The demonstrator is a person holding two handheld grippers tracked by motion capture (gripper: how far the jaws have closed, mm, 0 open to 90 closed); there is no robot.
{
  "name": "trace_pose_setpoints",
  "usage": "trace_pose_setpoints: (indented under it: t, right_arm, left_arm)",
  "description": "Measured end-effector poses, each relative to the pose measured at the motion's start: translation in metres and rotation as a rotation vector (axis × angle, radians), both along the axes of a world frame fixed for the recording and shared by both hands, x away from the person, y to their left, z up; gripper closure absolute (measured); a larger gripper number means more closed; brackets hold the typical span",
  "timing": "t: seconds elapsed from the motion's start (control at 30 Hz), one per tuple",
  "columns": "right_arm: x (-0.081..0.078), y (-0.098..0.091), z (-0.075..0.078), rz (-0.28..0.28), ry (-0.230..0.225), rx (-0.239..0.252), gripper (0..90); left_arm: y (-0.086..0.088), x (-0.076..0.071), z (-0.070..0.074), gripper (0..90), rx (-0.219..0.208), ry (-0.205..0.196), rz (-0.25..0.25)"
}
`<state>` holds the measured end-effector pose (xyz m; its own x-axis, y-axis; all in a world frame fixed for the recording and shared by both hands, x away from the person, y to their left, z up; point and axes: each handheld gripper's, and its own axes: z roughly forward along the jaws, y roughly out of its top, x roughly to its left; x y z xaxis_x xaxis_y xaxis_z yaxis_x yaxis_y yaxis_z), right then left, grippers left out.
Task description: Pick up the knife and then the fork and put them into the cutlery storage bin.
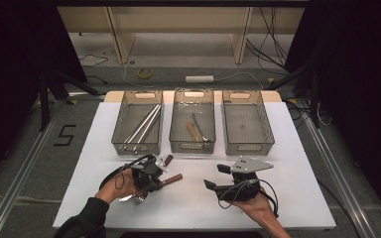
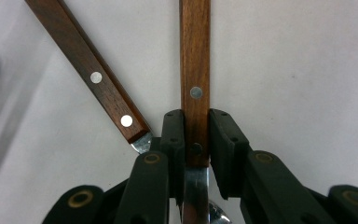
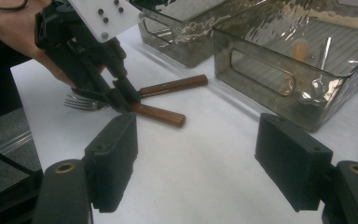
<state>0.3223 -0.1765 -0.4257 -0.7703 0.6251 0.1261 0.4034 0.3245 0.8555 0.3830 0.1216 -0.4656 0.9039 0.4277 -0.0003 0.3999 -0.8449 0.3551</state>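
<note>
fork (image 2: 195, 93) | near front-left bench (image 1: 297, 198) edge, flat, long axis slanting: wooden handle toward back-right, tines toward front-left | left gripper (image 2: 196, 140) jaws clamped across handle just above metal neck | second wooden handle (image 2: 93, 77) crossing beside | right gripper (image 3: 205, 158) jaws wide apart, holding nothing

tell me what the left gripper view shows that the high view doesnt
Left gripper view: close detail, with the left gripper clamped on one wooden handle just above its metal neck, the rivets in it, and the second handle ending beside a jaw. High view: three bins, the left bin with long metal utensils, the middle bin with a wood-handled utensil, the right bin, plus the right gripper, open. Both: the left gripper, both wooden handles and the white table.
</note>
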Motion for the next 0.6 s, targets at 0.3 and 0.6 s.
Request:
trace_pose_setpoints:
  t: [0.3, 0.6]
  right_arm:
    - [0.0, 0.0, 0.0, 0.003, 0.0, 0.004, 30.6]
    - [-0.001, 0.011, -0.002, 0.047, -0.007, -0.012, 30.6]
  left_arm:
    - [-0.001, -0.002, 0.005, 76.3, 0.005, 0.006, -0.02]
    - [-0.005, -0.008, 0.021, 76.3, -0.05, 0.028, -0.036]
